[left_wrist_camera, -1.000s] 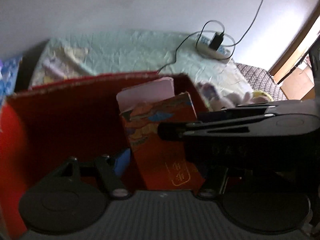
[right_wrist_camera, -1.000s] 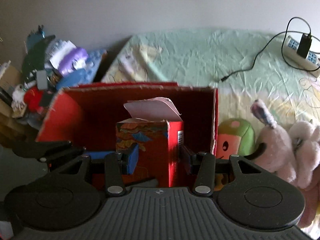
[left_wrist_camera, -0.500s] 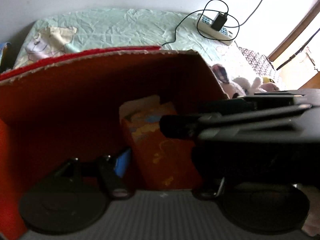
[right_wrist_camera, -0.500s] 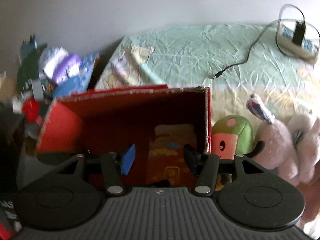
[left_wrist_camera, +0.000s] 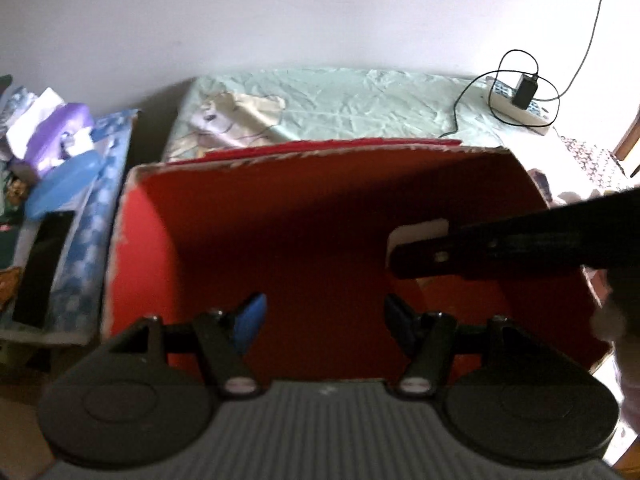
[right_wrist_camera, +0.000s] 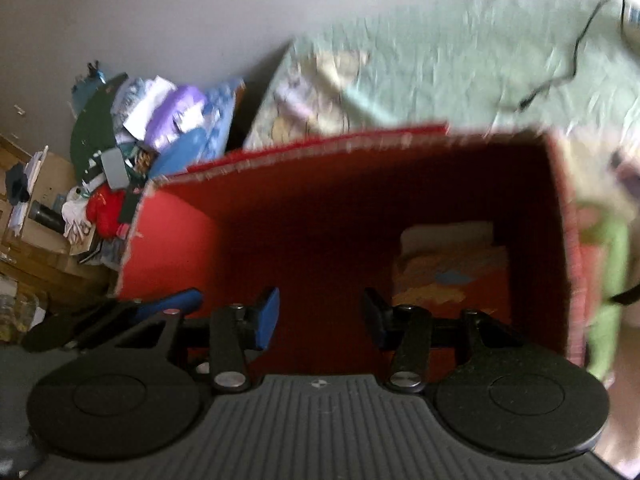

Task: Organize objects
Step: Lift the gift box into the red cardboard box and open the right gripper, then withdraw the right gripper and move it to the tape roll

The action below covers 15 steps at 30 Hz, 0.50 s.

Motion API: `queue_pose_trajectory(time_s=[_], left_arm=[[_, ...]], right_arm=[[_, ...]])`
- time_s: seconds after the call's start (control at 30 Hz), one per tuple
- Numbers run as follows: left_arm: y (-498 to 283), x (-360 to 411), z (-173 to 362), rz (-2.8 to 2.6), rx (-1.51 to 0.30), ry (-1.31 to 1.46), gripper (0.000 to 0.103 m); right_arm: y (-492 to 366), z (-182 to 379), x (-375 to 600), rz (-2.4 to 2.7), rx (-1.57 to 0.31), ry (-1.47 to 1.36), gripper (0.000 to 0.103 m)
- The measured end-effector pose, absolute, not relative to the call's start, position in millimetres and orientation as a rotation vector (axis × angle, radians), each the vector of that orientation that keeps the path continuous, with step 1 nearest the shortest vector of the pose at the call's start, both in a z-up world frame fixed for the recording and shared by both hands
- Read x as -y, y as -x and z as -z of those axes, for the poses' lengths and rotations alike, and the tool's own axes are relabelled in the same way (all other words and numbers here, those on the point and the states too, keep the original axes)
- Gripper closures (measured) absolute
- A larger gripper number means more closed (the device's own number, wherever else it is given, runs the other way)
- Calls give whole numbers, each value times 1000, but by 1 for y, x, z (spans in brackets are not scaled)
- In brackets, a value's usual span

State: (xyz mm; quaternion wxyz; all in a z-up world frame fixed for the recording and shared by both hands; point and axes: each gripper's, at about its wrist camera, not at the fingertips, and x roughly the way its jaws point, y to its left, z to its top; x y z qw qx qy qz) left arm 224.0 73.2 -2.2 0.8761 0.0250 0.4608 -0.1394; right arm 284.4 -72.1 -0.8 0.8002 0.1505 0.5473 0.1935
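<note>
A big red cardboard box [left_wrist_camera: 152, 240] stands open on the bed, its inside filling both views. A small red printed carton [right_wrist_camera: 448, 276] with a pale flap [left_wrist_camera: 416, 232] lies in the box's right-hand part. My left gripper [left_wrist_camera: 324, 320] hangs open over the box with nothing between its fingers. My right gripper [right_wrist_camera: 320, 316] is over the box's middle, left of the carton; its jaws are closing on empty air. A black finger [left_wrist_camera: 480, 252] of the right gripper crosses the left wrist view above the carton. The left gripper's blue pad [right_wrist_camera: 176, 302] shows at the box's left wall [right_wrist_camera: 172, 232].
The box sits on a mint-green bed sheet [left_wrist_camera: 340, 100] against a white wall. A power strip [left_wrist_camera: 516, 104] with a charger and cable lies at the back right. A green plush toy [right_wrist_camera: 608, 248] sits right of the box. Piled clutter [right_wrist_camera: 160, 132] sits left of the bed.
A second ago the carton stood upright between the right gripper's fingers at the box's mouth. It was let go and now lies inside, and both grippers have swung left of it.
</note>
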Motion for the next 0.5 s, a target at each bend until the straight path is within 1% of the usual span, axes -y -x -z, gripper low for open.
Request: queue_pose_trajectory(time_s=[0.07,0.1,0.13,0.17,0.23,0.3,0.33,0.5], left_arm=[[-221,-72,1,277,-946,-73,38],[-220,-71,1,268,-940,-80,38],[-221,-70,1,263,-939,-82,38],[-222,-70,2,261,-942,-80,38],[-224,-68,4,251,-950,-74,38],[-225,-68,5,240,-955,-70,38],[-224,-68,5,233,-957,-69,38],[-217,-58,-3,192,-946,-101,39]], right_arm=[[-286,8,71,-376,-1211,-303,54],[-287,10,73,-348,-1219,-294,55],[-287,11,76,-326,-1215,-287,60],[-286,11,79,-313,-1206,-279,68],[-285,10,84,-304,-1207,-296,73],[-280,3,86,-316,-1187,-304,64],[-275,-3,89,-336,-1165,-309,63],[-240,-33,98,-377,-1040,-299,63]])
